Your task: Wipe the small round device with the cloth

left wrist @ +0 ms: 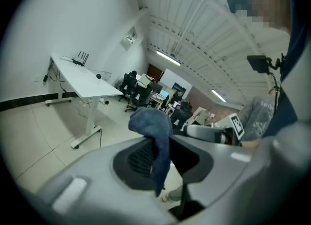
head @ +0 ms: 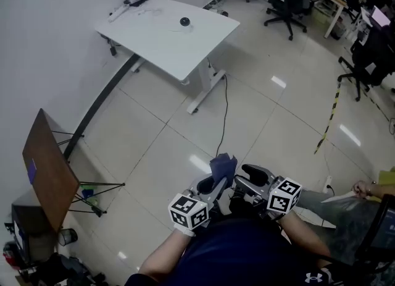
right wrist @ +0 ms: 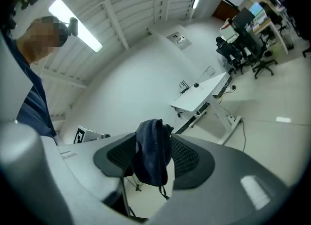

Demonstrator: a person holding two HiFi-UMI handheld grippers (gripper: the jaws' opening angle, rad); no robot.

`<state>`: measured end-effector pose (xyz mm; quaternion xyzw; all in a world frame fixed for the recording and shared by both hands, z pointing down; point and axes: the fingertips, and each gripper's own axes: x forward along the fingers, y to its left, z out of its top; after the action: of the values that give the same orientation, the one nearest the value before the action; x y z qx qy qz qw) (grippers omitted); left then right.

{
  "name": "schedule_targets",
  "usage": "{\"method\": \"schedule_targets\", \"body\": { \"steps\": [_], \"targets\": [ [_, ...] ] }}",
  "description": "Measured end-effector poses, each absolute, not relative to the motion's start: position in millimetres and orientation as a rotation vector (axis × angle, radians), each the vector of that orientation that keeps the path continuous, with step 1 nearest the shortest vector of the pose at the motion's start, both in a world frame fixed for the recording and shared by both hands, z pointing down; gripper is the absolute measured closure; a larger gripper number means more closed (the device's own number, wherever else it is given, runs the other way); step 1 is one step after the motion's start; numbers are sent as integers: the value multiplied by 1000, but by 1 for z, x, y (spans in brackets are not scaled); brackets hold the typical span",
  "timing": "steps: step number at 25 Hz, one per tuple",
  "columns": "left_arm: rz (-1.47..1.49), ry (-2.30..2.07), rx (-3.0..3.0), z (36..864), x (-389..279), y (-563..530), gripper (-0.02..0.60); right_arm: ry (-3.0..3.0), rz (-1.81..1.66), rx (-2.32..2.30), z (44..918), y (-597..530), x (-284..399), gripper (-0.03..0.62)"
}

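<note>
My left gripper (left wrist: 163, 153) has its fingers closed on the cloth (left wrist: 154, 122), a dark blue bunch that stands up above them and trails a narrow tail below. My right gripper (right wrist: 154, 158) has its fingers partly apart with the same cloth filling the gap. It lies against both pads, but I cannot tell whether they press on it. The small round device (head: 184, 21) is well apart from me, on the white desk (head: 179, 56), nearer the worktop's far edge than its near one. So the first risk is in my own fingers. If one side lets go while the other is only brushing the fabric, I judge the cloth drops to the floor. A loose bunch would also wipe poorly, with the hard fingers meeting the device instead of the fabric. The device looks light, so a push toward the far edge could slide it along the worktop or off it unless my free gripper steadies it. A cable (head: 223, 118) runs across the tiles from the desk's foot, and it could catch me on the approach. The device is too small to read: I cannot tell its surface, or what the pale patch beside it is. The cloth hides the pad faces, and my own body cuts off the rear of both grippers.
</note>
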<state>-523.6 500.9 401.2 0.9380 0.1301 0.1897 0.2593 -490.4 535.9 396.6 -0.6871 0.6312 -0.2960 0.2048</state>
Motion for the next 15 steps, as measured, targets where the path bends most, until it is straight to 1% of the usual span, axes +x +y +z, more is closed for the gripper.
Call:
{"method": "schedule_targets", "body": {
  "steps": [1, 6, 15],
  "targets": [
    [503, 361, 2531, 396, -513, 505, 497, 1790, -817, -1874, 392, 534, -485, 359],
    [409, 375, 2470, 372, -451, 515, 499, 1856, -728, -1806, 368, 533, -433, 361],
    [421, 365, 2473, 362, -413, 502, 499, 1859, -792, -1651, 370, 510, -386, 367]
  ]
}}
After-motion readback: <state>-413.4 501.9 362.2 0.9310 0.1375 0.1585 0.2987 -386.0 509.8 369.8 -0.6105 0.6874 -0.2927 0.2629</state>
